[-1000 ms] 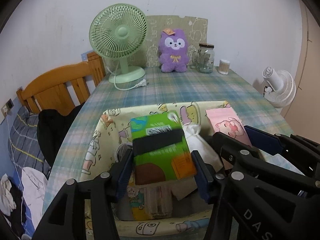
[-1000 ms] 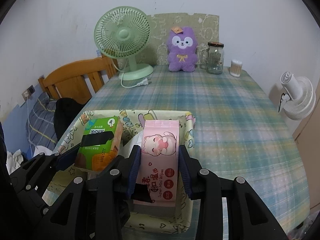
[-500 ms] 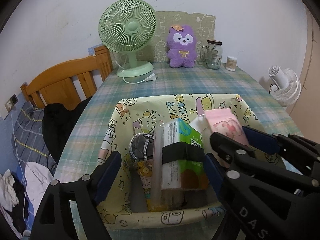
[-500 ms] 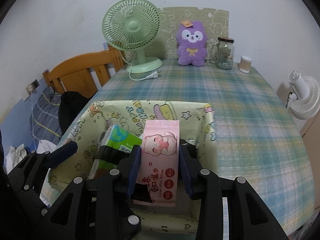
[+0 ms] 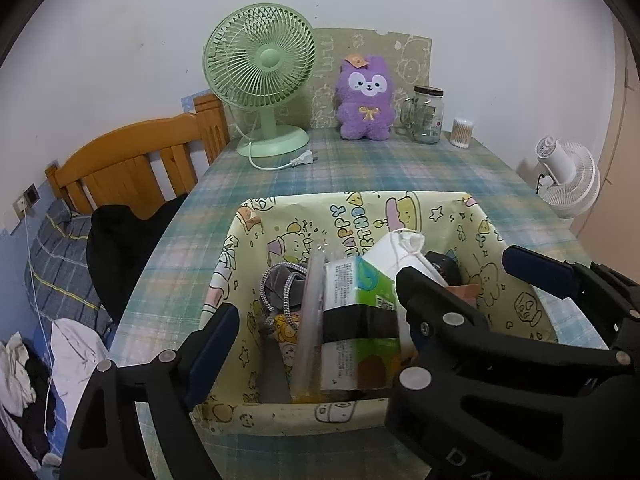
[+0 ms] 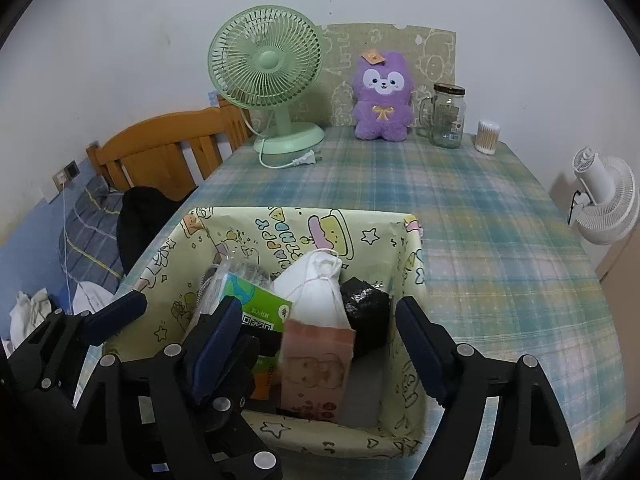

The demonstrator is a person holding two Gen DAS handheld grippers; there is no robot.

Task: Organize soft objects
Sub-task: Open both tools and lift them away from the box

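Both grippers, left (image 5: pixel 316 328) & right (image 6: pixel 316 336), spread wide over crowded bin (image 6: pixel 416 280), pink pack (image 6: pixel 316 364) loose inside

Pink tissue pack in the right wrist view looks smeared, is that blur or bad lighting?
Right wrist view: the pink tissue pack is motion-blurred and its print unreadable, while the green pack beside it stays sharp. Left wrist view: evenly lit, no glare, heavy fisheye curvature at the edges.

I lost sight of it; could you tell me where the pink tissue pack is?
In the right wrist view, the pink tissue pack stands inside the box, between the green pack and a black bundle.
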